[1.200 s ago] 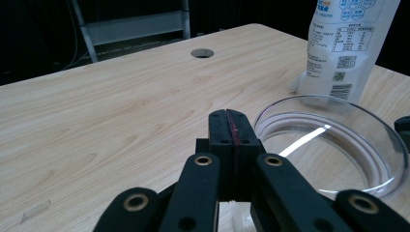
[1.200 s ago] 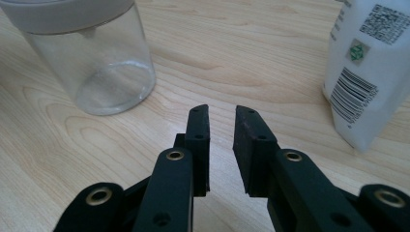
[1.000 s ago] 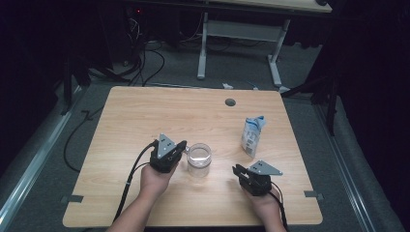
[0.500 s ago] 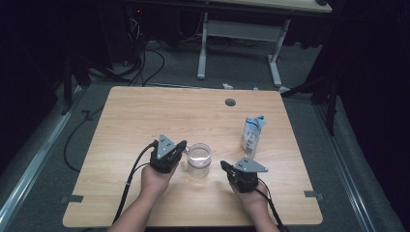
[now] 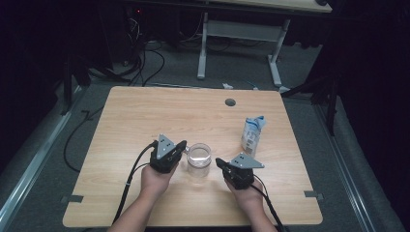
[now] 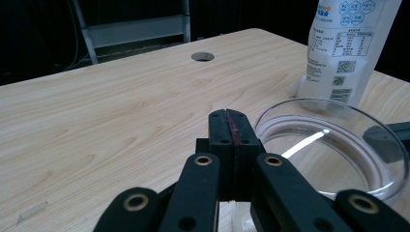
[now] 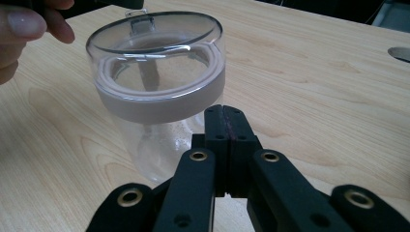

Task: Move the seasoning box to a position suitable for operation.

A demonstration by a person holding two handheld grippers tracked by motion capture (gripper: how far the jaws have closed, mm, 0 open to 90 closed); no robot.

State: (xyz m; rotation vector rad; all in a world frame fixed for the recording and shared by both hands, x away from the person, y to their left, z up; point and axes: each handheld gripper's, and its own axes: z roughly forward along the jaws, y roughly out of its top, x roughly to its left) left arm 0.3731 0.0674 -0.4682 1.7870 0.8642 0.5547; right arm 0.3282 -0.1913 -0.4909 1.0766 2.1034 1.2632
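Jar (image 5: pixel 199 159) sits between both claws, just ahead of the pinched-shut, empty right claw (image 5: pixel 221 163) and beside the equally shut left claw (image 5: pixel 181 146), probably lining up to steady it.

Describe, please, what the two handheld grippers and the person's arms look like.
Both the left gripper and the right gripper are black, each topped by a grey three-cornered plate and trailing a black cable. Their black jaws are flat bars on bolted linkage arms, with a reddish seam between them. The forearms are bare; no sleeves show.
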